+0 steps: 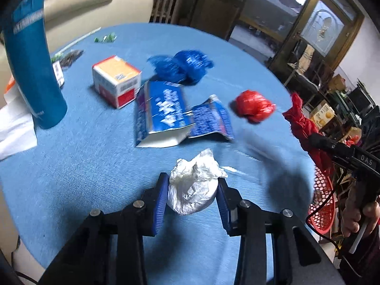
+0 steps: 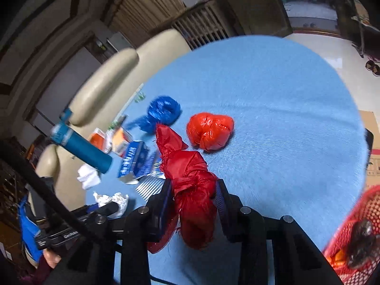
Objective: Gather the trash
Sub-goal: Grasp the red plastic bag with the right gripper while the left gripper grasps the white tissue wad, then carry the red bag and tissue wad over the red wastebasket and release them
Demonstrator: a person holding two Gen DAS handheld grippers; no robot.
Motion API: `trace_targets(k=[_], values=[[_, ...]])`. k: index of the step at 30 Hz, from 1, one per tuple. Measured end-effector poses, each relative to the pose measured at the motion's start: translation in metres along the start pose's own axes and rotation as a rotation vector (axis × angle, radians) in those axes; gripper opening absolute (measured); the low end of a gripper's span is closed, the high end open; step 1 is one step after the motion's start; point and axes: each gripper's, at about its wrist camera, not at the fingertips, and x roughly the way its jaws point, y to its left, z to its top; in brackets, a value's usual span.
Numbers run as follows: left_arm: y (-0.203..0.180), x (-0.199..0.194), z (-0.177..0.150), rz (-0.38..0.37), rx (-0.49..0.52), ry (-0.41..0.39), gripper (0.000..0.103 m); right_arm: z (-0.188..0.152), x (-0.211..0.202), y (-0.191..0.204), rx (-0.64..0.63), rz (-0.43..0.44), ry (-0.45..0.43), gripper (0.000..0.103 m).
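Observation:
My left gripper is shut on a white crumpled wad, its blue pads pressing both sides just above the blue tablecloth. In the right wrist view my right gripper is shut on a dark red knotted bundle, held over the cloth. That same bundle hangs at the table's right edge in the left wrist view. On the table lie a bright red plastic ball, a blue plastic ball, a flattened blue and white carton and a small orange and white box.
A red mesh basket sits below the table's right edge, with dark trash inside it in the right wrist view. A tall blue can stands at the left by white tissue. A beige sofa lies behind the table.

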Motion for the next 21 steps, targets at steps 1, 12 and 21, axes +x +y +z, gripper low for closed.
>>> trace_targets(k=[1, 12, 21], values=[[-0.006, -0.005, 0.001, 0.006, 0.011, -0.008, 0.041, -0.003, -0.012, -0.001, 0.003, 0.004, -0.015, 0.038], [-0.092, -0.053, 0.012, 0.050, 0.207, -0.099, 0.041, -0.026, -0.109, -0.005, 0.013, -0.031, -0.164, 0.038], [-0.160, -0.068, 0.009, 0.100, 0.378, -0.147, 0.041, -0.042, -0.158, -0.015, 0.020, -0.105, -0.238, 0.038]])
